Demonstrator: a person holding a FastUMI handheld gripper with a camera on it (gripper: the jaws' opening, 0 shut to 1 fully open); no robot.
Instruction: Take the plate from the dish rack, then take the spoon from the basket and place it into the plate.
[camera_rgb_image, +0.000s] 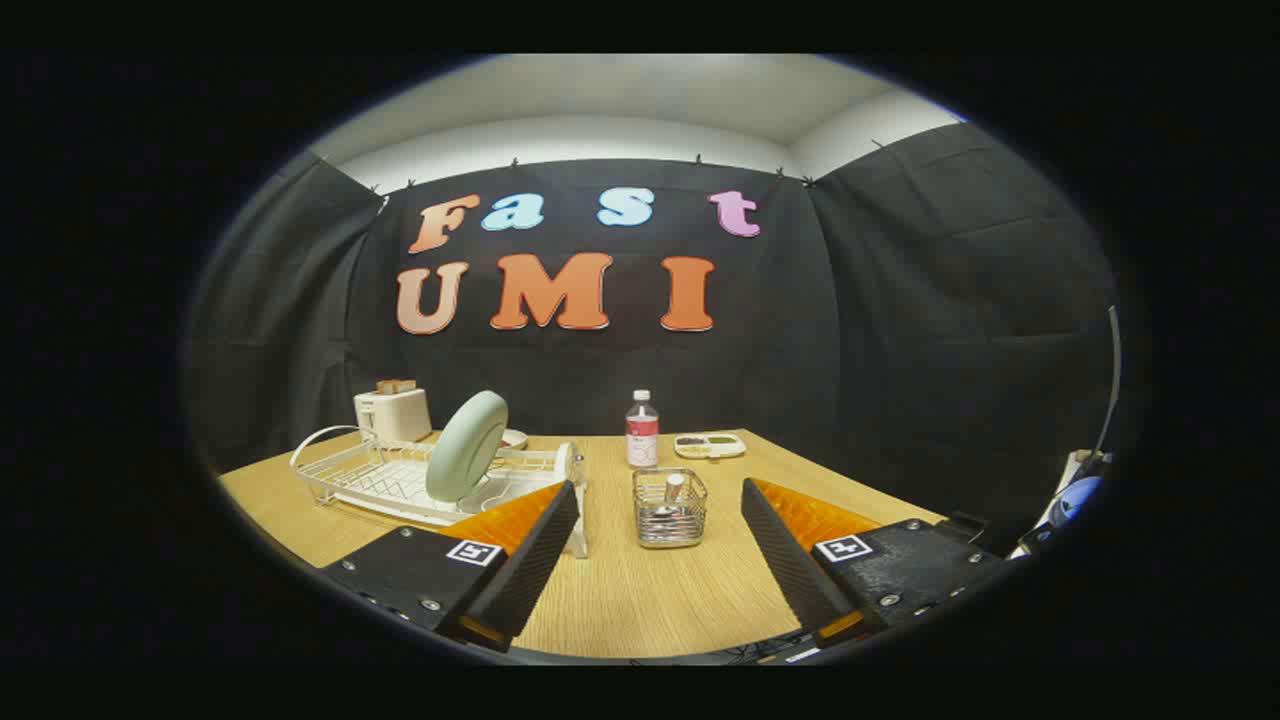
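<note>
A pale green plate (467, 445) stands on edge in the white wire dish rack (345, 473), beyond my left finger. A small wire basket (669, 508) sits on the wooden table just ahead of the fingers, in line with the gap between them. A spoon (673, 490) stands inside it, handle down among the wires. My gripper (660, 487) is open, its fingers spread wide above the table with nothing between them.
A white toaster (393, 412) stands behind the rack. A plastic bottle (641, 430) and a small white tray (710, 446) with compartments sit at the back of the table (640, 600). Black cloth walls close in behind and to the right.
</note>
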